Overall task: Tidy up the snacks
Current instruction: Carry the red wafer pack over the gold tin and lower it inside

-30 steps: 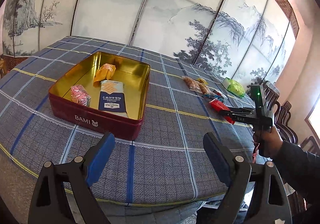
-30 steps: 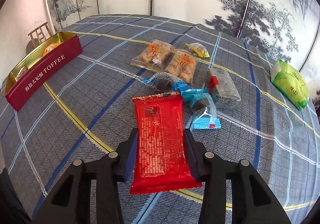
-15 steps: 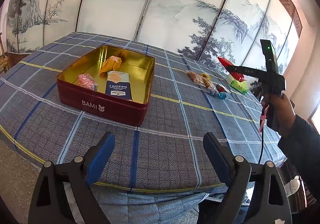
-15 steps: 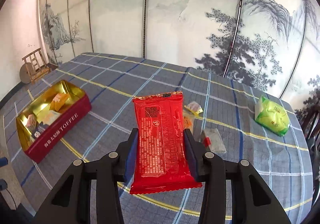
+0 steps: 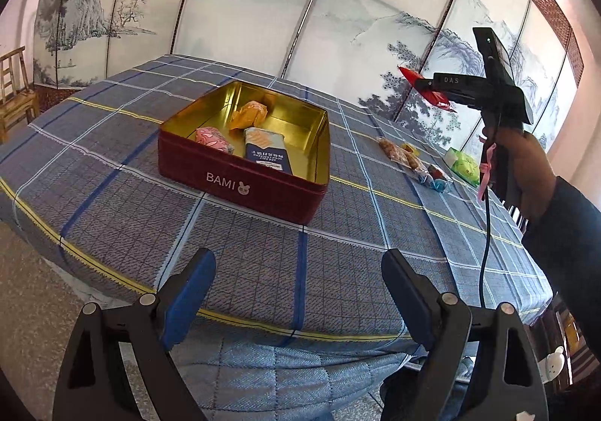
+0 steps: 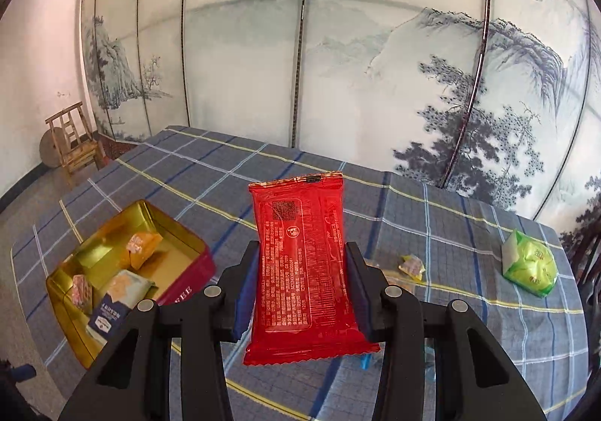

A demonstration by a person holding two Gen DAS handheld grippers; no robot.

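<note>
Red packet (image 6: 304, 263) sits pinched between the right gripper (image 6: 302, 293) fingers, high above the cloth, tin (image 6: 195, 255) down to its left. It looks light, crinkly, probably slippery; a mid-body side grip suits it. Left gripper (image 5: 296, 293) hangs wide, empty.

Bright daylight, sharp, fisheye-warped edges

A wooden chair (image 6: 73, 143) stands beside the painted landscape screen (image 6: 338, 56).
</note>
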